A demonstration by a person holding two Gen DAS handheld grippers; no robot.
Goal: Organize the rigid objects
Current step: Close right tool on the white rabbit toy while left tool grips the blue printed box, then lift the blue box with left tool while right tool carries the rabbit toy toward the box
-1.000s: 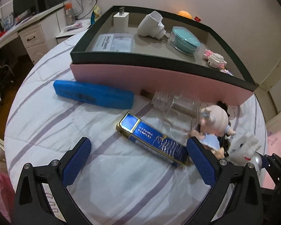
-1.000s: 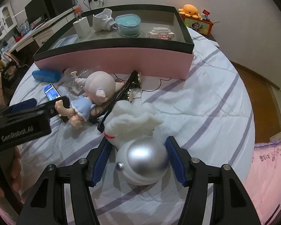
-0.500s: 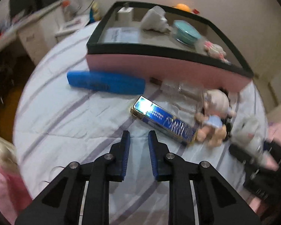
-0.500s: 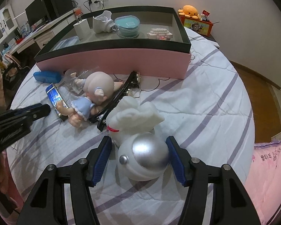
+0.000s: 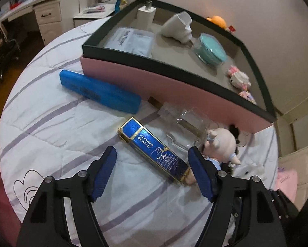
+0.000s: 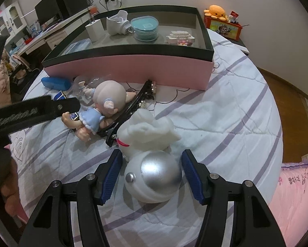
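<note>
**Left jaws reopened over blue-and-gold box; right astride silver-domed figure**

Since half a second ago the left gripper [image 5: 152, 170] has gone from nearly closed to wide open and moved forward. Its jaws now stand either side of the near end of the blue-and-gold box [image 5: 154, 147], holding nothing. The box lies flat on the bedspread [image 5: 51, 123], in front of the pink tray [image 5: 174, 84], with the doll [image 5: 220, 144] touching its far end.

The right gripper [image 6: 151, 173] is open too, jaws flanking the white figure with the silver dome [image 6: 154, 164]; no contact visible.

Risks, as judged:
- Closing on the box may pinch the doll's leg, dragging it along.
- The round dome could squirt out of the right jaws.
- The clear plastic case [image 5: 187, 123] beside the box could be knocked.
</note>
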